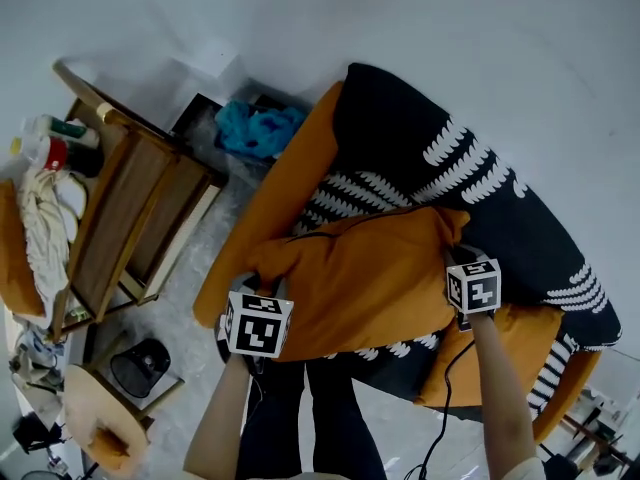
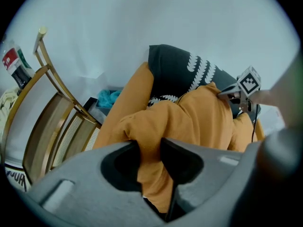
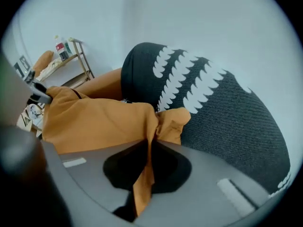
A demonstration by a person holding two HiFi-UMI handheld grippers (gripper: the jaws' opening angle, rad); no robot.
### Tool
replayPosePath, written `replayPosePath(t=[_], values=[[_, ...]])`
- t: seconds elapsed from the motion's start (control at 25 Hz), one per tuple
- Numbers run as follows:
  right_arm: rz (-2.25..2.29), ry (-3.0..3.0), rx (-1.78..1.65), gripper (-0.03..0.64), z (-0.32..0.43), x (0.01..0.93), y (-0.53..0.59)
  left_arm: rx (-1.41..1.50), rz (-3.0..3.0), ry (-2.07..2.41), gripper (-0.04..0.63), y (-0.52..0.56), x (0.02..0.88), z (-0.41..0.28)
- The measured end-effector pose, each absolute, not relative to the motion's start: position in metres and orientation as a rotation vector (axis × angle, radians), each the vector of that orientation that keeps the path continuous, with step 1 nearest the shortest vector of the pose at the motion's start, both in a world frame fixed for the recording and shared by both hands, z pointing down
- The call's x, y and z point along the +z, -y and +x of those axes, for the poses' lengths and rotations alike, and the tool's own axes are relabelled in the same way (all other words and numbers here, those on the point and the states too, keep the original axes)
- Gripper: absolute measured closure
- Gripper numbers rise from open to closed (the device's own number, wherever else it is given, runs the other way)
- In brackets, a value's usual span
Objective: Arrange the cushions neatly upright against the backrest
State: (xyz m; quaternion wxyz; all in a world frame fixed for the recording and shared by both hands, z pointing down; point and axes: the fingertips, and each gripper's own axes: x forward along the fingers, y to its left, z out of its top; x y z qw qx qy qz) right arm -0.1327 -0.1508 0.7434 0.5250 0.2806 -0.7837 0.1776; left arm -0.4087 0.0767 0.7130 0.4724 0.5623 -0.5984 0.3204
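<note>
An orange cushion (image 1: pixel 370 278) hangs lifted between my two grippers over the sofa seat. My left gripper (image 1: pixel 268 288) is shut on the cushion's left corner, with orange fabric bunched between the jaws (image 2: pixel 150 150). Shut on the right corner, my right gripper (image 1: pixel 456 255) has a thin fold of fabric pinched between its jaws (image 3: pixel 150 148). Behind it, a large black cushion with white leaf print (image 1: pixel 440 168) leans on the backrest. A second orange cushion (image 1: pixel 510 343) lies on the seat at the lower right, partly hidden by my right arm.
The sofa has an orange arm (image 1: pixel 270 208) on its left. A wooden rack (image 1: pixel 130 218) with bottles (image 1: pixel 50 143) and cloths stands further left. A teal cloth (image 1: pixel 258 128) lies behind the sofa arm. A round stool (image 1: pixel 100 418) sits at the lower left.
</note>
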Motion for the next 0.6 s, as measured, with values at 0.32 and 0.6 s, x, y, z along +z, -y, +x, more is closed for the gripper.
replayPosePath(t=[0.32, 0.6], values=[[0.947, 1.972, 0.51, 0.598, -0.074, 0.663, 0.139, 0.802, 1.595, 1.518, 0.475, -0.035, 0.629, -0.389], [1.202, 2.061, 0.522, 0.598, -0.041, 0.585, 0.149, 0.849, 1.814, 1.58, 0.474, 0.039, 0.556, -0.385]])
